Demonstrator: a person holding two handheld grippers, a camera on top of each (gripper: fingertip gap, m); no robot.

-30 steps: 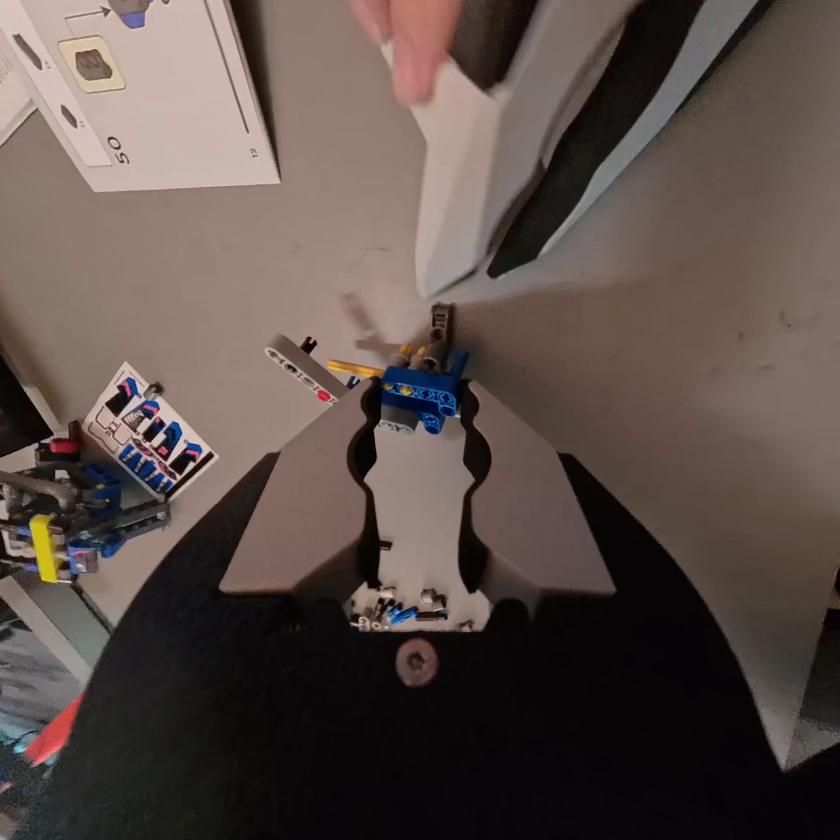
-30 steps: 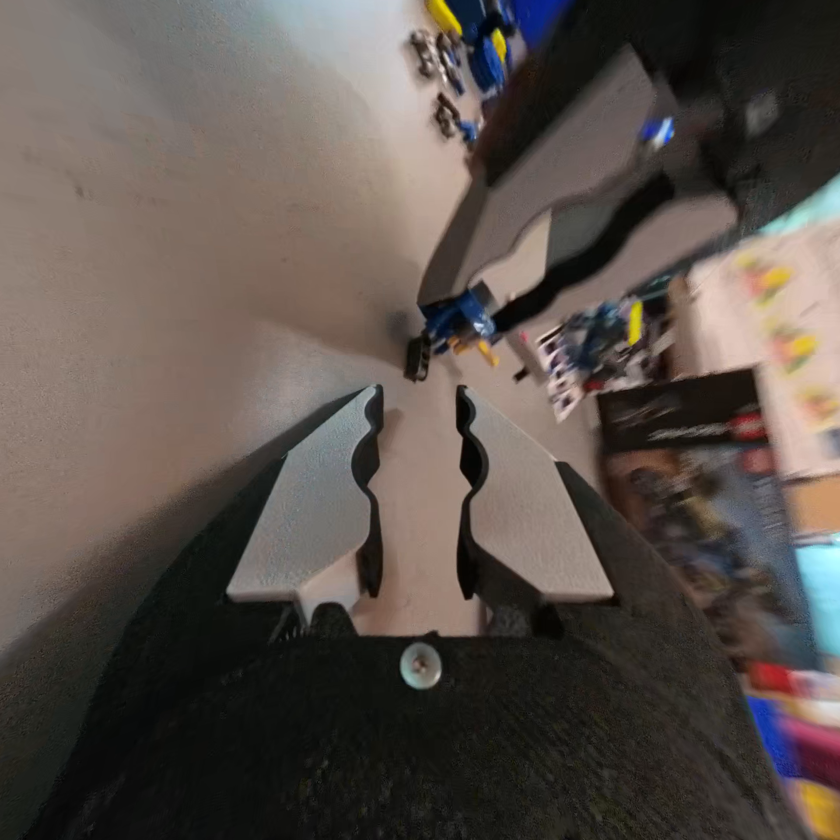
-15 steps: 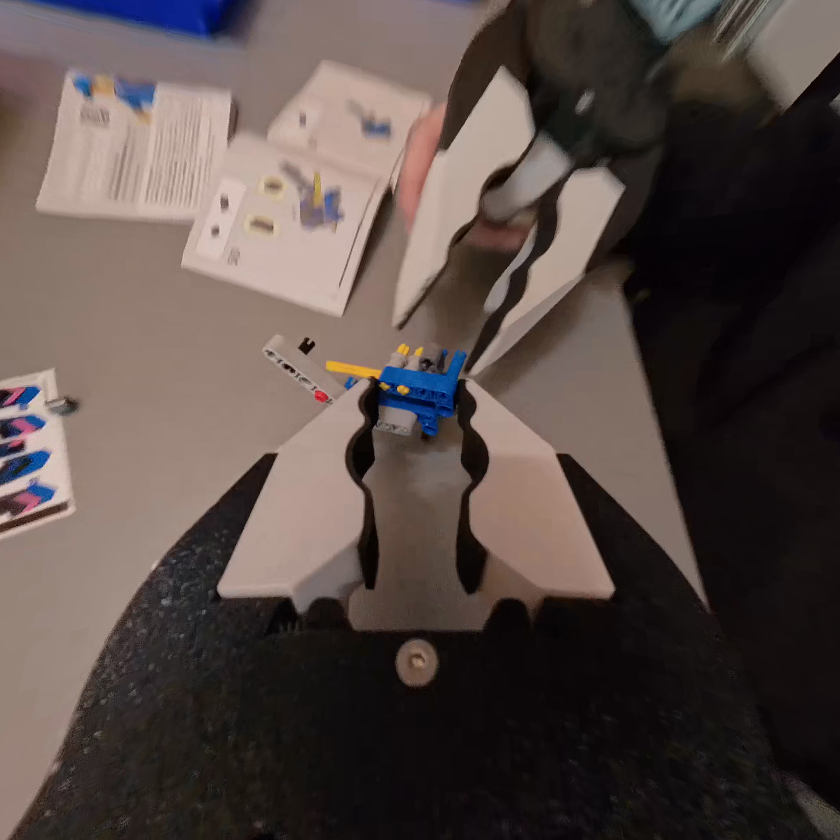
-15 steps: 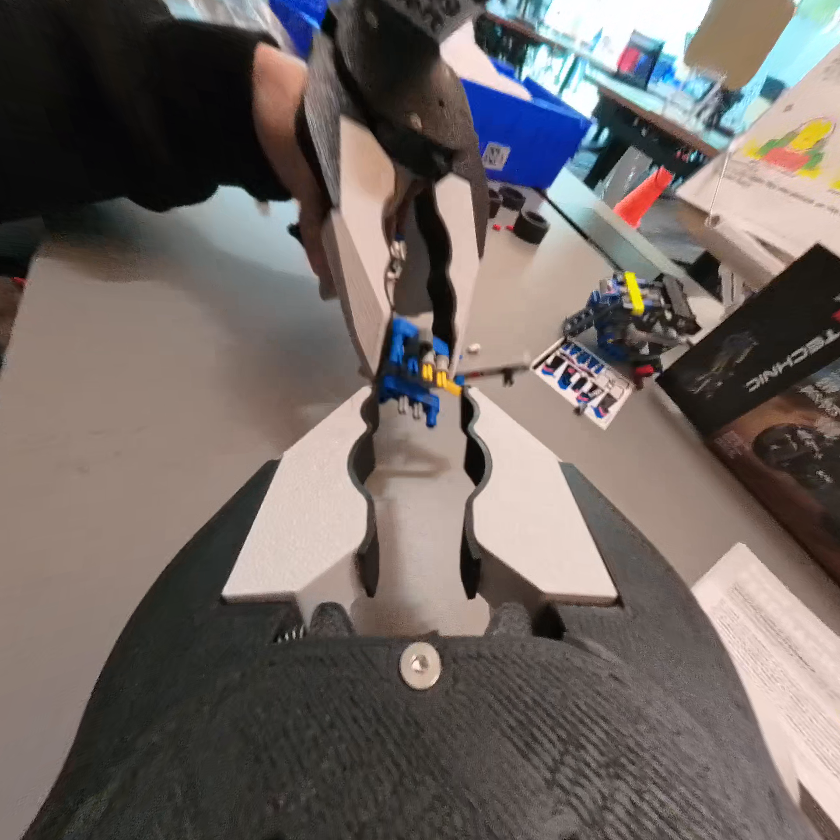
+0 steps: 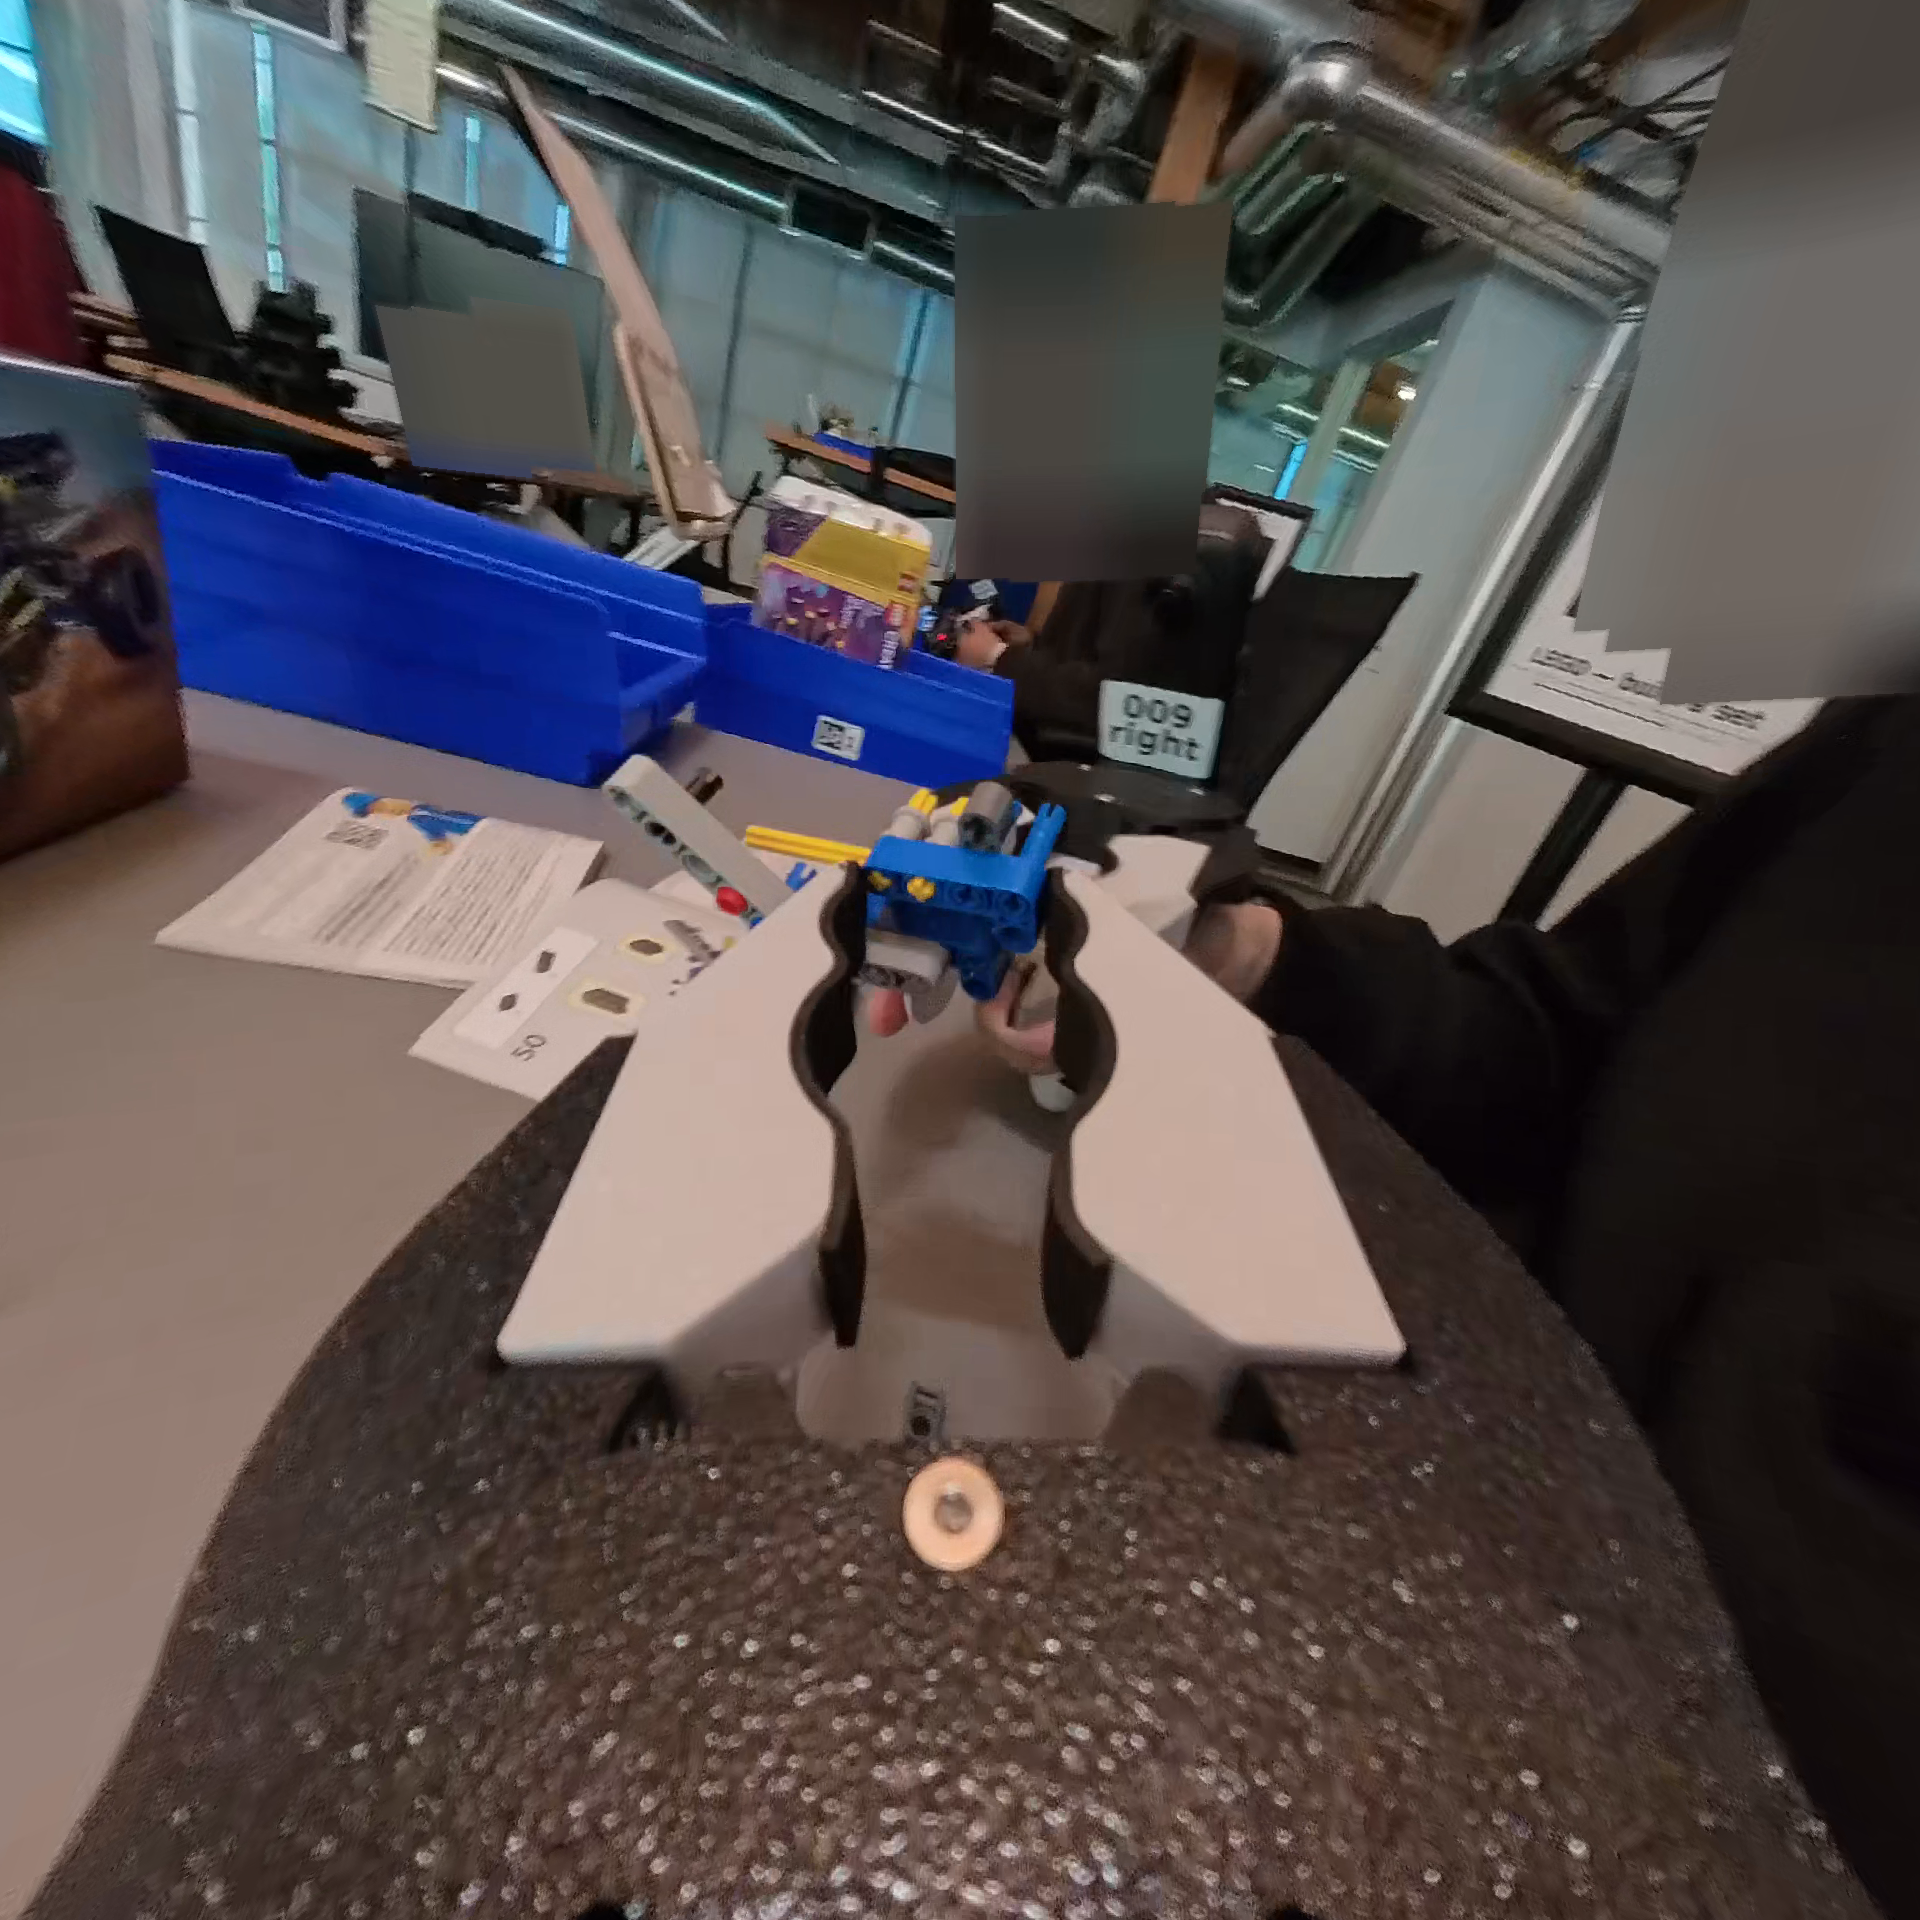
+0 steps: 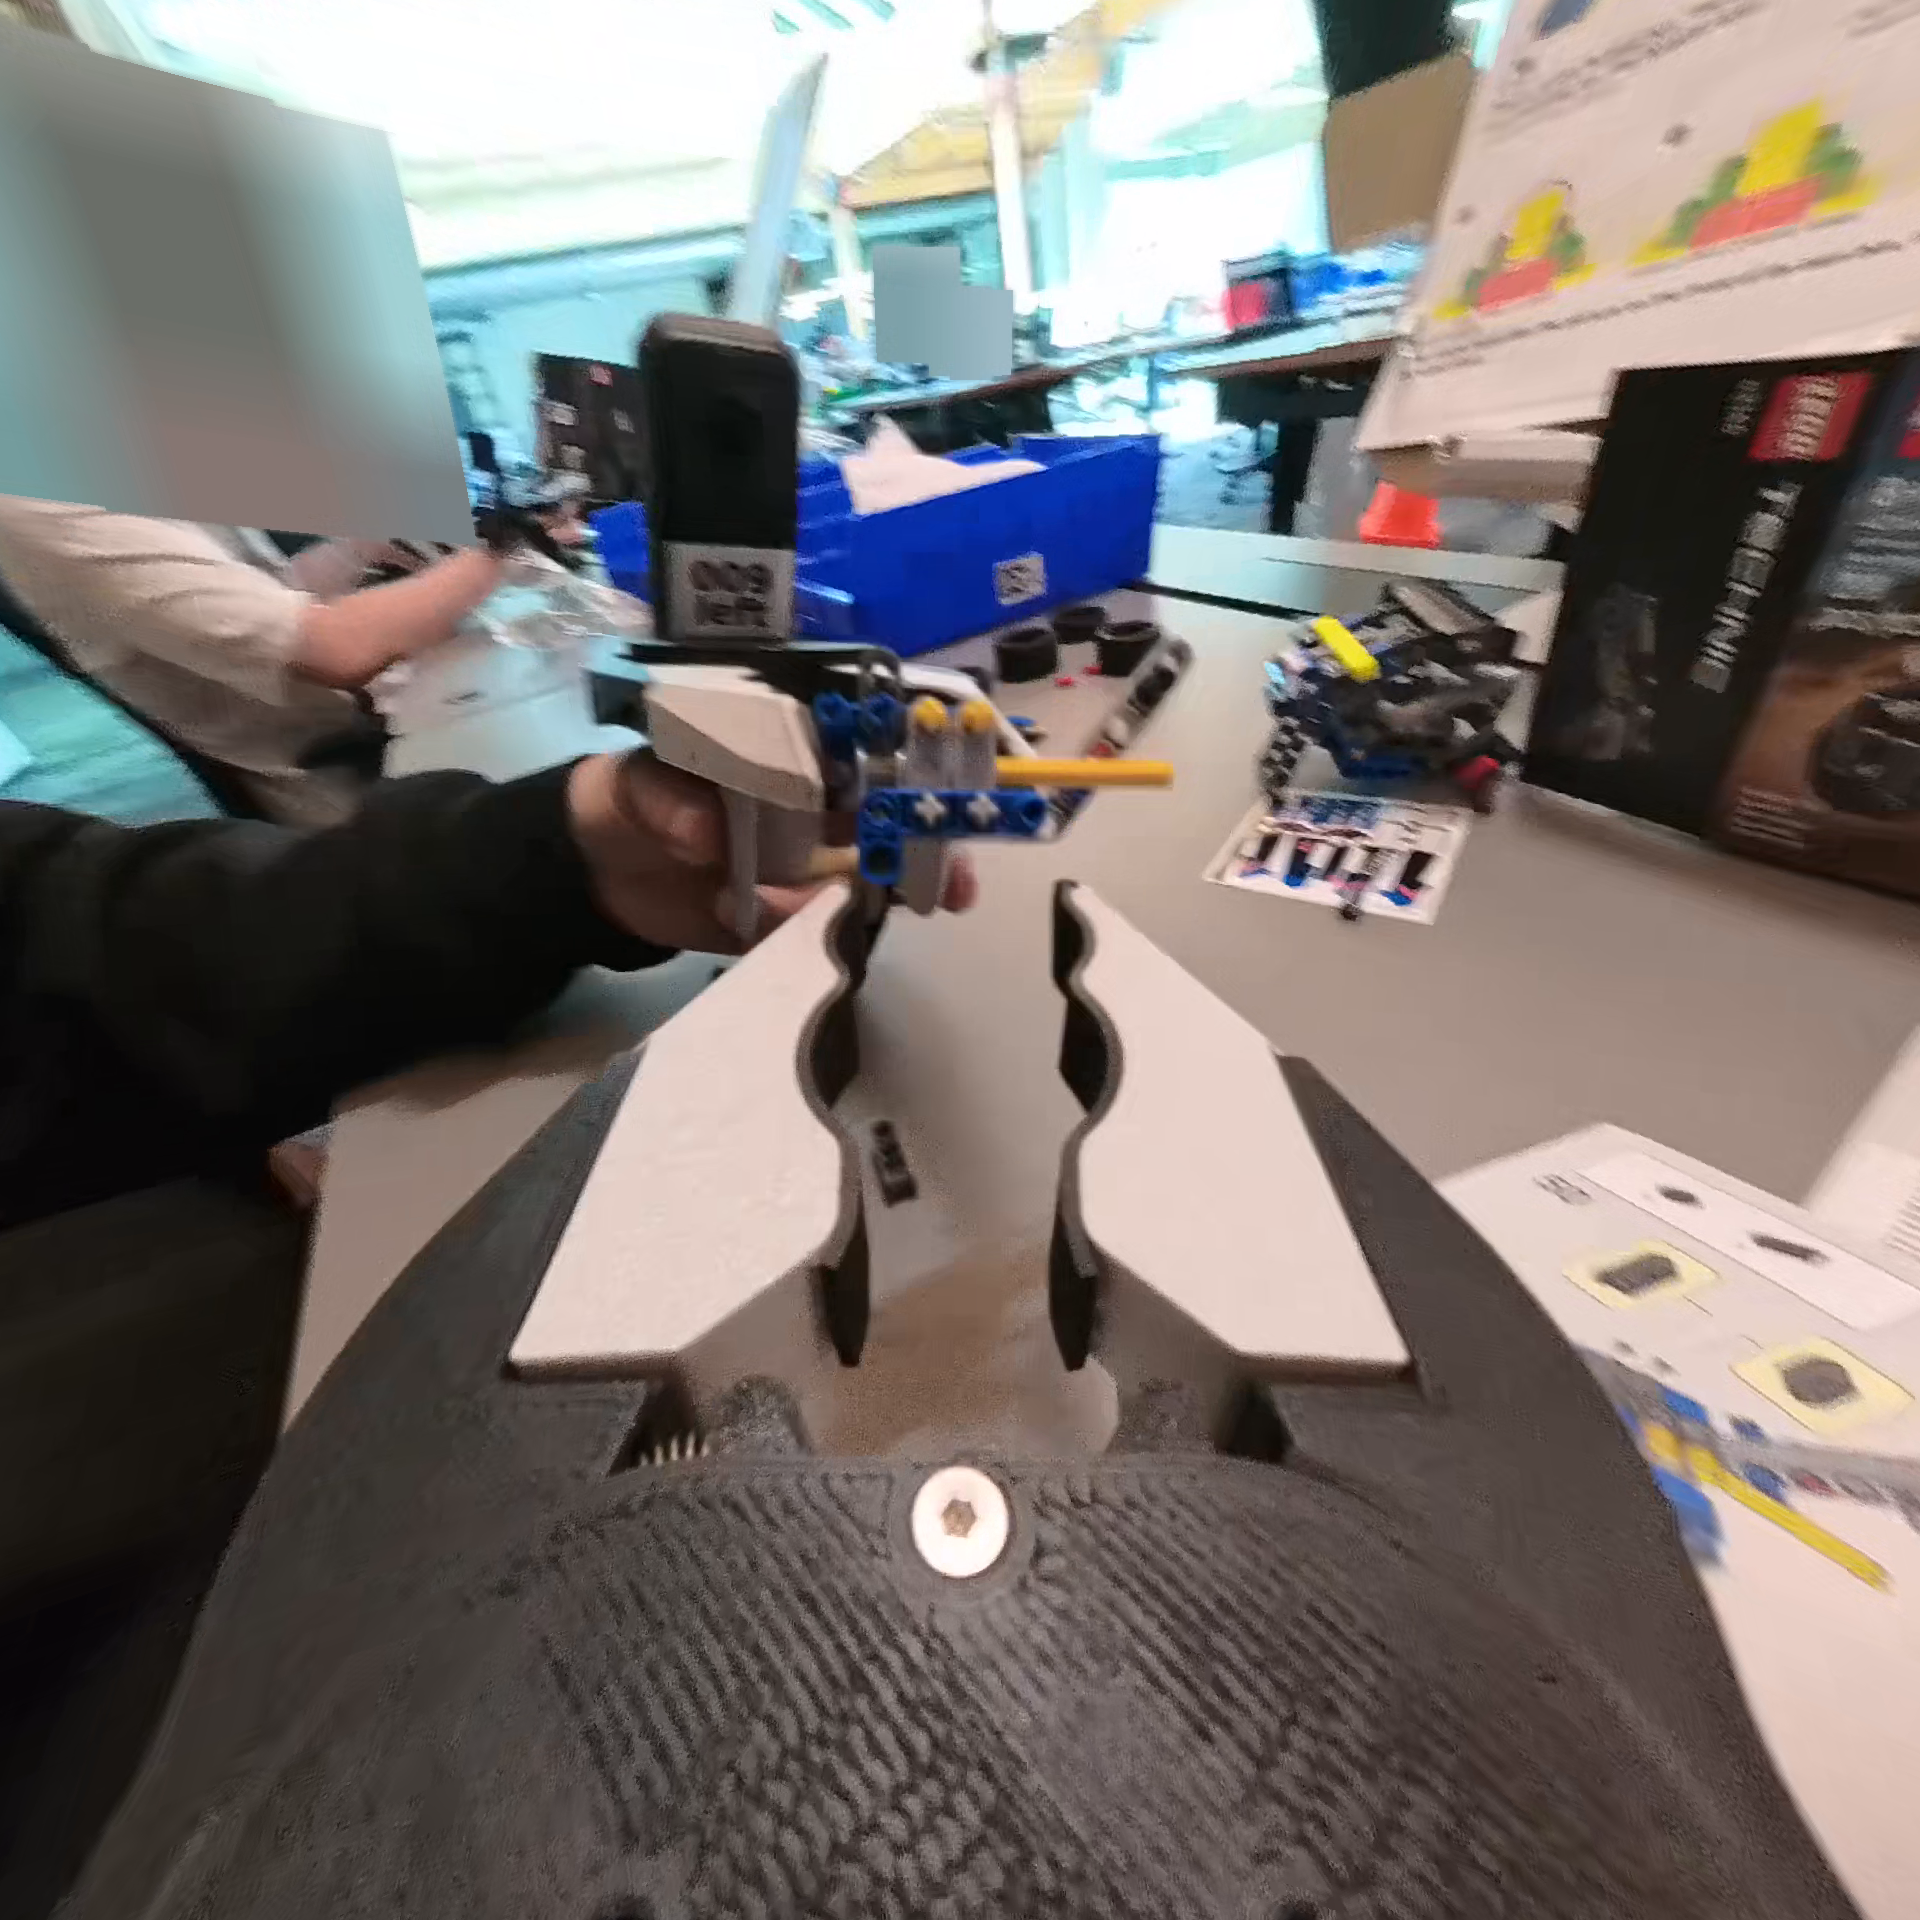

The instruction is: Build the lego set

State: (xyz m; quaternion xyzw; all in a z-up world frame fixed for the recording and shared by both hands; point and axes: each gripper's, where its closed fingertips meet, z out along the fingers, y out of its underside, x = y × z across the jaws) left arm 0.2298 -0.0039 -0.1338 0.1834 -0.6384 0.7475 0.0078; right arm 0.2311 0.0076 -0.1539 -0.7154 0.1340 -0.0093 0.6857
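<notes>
My left claw (image 5: 951, 914) grips one blue lego assembly (image 5: 951, 899); my right claw (image 6: 956, 914) gapes empty above the tabletop (image 6: 1558, 1018), two blue bins (image 5: 416, 623) behind.

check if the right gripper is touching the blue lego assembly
Apart. The right wrist view shows the right gripper open and empty, with the blue lego assembly held beyond its fingers.

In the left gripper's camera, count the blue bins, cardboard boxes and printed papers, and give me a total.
blue bins: 2
cardboard boxes: 2
printed papers: 2
Total: 6
</notes>
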